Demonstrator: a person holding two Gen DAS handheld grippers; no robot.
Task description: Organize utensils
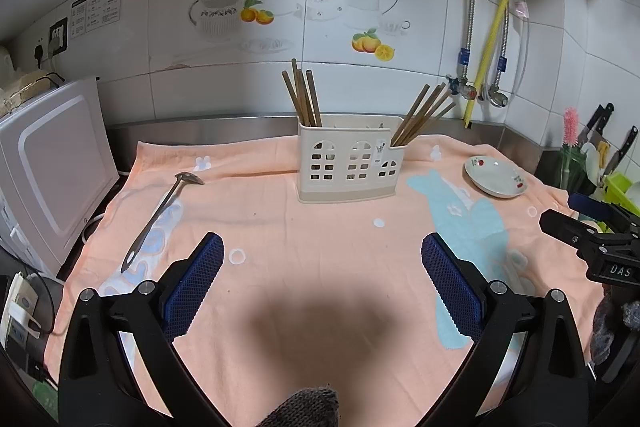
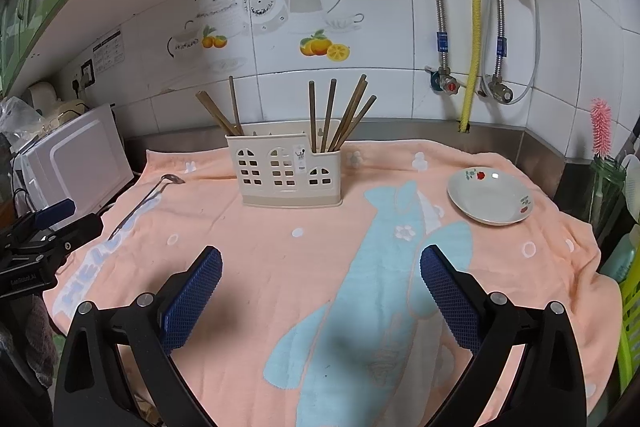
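Both my left tool [image 1: 322, 247] and right tool [image 2: 321, 259] hover spread, empty. Brown wooden chopsticks [image 1: 305, 98] fill the cream plastic holder [image 1: 348, 163]; one long metal ladle [image 1: 160, 215] remains on the peach towel [image 1: 320, 227].

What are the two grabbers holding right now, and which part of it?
Nothing. The left gripper and the right gripper are both open and empty above the towel. The metal ladle lies on the towel, untouched.

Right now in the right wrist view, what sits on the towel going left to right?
Metal ladle → cream utensil holder with wooden chopsticks → flowered dish.
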